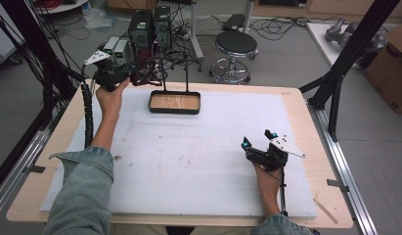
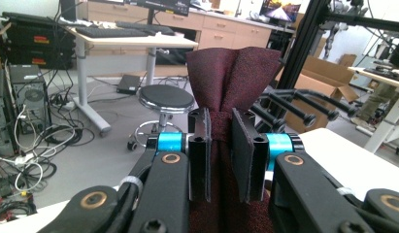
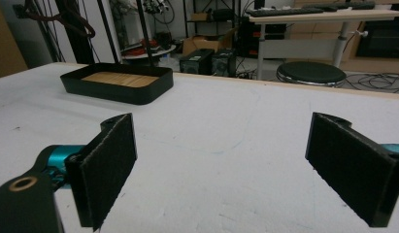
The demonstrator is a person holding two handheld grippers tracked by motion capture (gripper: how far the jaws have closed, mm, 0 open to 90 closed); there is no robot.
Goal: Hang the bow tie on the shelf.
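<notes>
A wide tabletop with a pale wood edge carries a white mat that covers most of it. Behind the tabletop, on the floor, a round black stool stands among cables and computer towers.

At the far middle of the mat sits a black tray with a wood-coloured bottom; two thin black uprights rise from its back edge to a rack of black prongs above it. In the right gripper view the tray lies well ahead and to the left, low-walled and open-topped.

The left gripper is held up off the far left corner of the tabletop, near the rack. Its fingers are pinching a dark red cloth — in the left gripper view the fabric is bunched narrow between the two pads and fans out above them, with more of it hanging below. From the high view the cloth shows as a dark red bundle just left of the rack's prongs.

The right gripper rests low over the near right part of the mat, well apart from the tray. Its fingers are spread wide — bare mat shows between them.
</notes>
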